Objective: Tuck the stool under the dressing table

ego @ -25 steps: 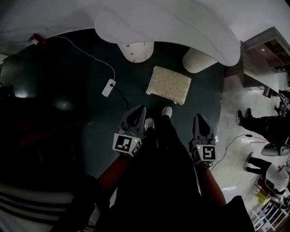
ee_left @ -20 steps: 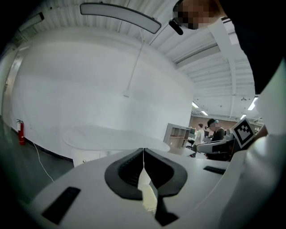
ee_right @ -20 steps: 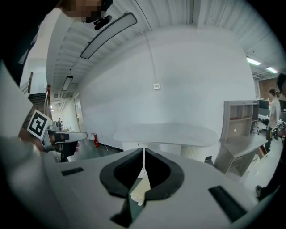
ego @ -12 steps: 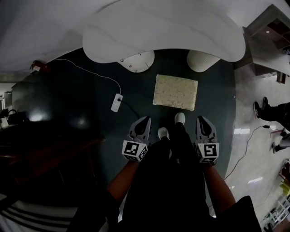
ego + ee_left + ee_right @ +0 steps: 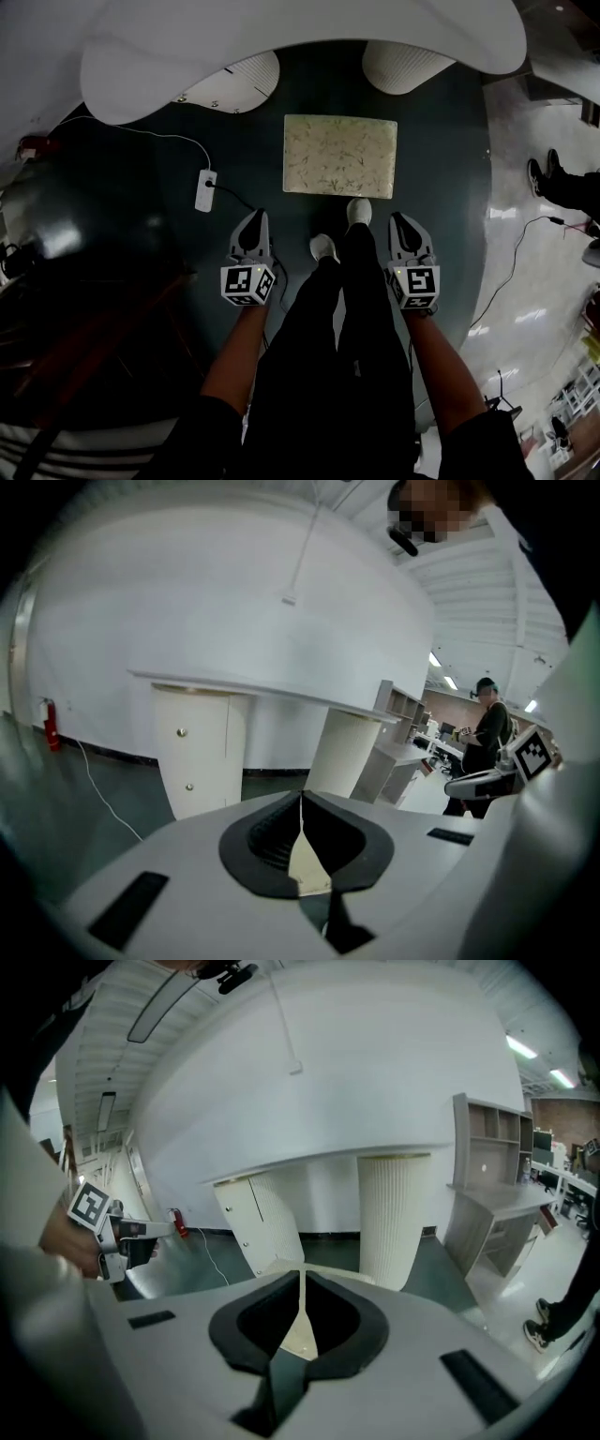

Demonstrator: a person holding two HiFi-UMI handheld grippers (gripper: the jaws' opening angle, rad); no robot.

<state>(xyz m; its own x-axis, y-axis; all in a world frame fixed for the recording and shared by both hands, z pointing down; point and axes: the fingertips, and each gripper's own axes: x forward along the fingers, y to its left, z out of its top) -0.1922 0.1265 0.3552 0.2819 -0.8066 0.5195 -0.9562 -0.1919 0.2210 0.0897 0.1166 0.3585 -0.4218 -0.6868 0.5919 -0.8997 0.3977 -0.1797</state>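
Observation:
The stool [image 5: 339, 155], a square seat with a cream patterned cushion, stands on the dark floor just in front of the white dressing table [image 5: 281, 33]. The table's drawer pedestal [image 5: 230, 82] and ribbed round leg [image 5: 403, 64] flank the gap behind the stool. My left gripper [image 5: 251, 219] hangs shut and empty at the stool's near-left. The right gripper [image 5: 401, 221] is shut and empty at its near-right. Neither touches the stool. In the left gripper view the shut jaws point at the pedestal [image 5: 192, 752]. The right gripper view faces the ribbed leg [image 5: 394, 1213].
A white power strip [image 5: 205, 189] with its cable lies on the floor left of the stool. My legs and white shoes [image 5: 324, 248] stand between the grippers. A shelf unit [image 5: 497, 1194] and another person's feet [image 5: 553, 183] are off to the right.
Both grippers have come down and forward, still shut. The stool and table now sit squarely ahead, with the stool's near edge between the two grippers.

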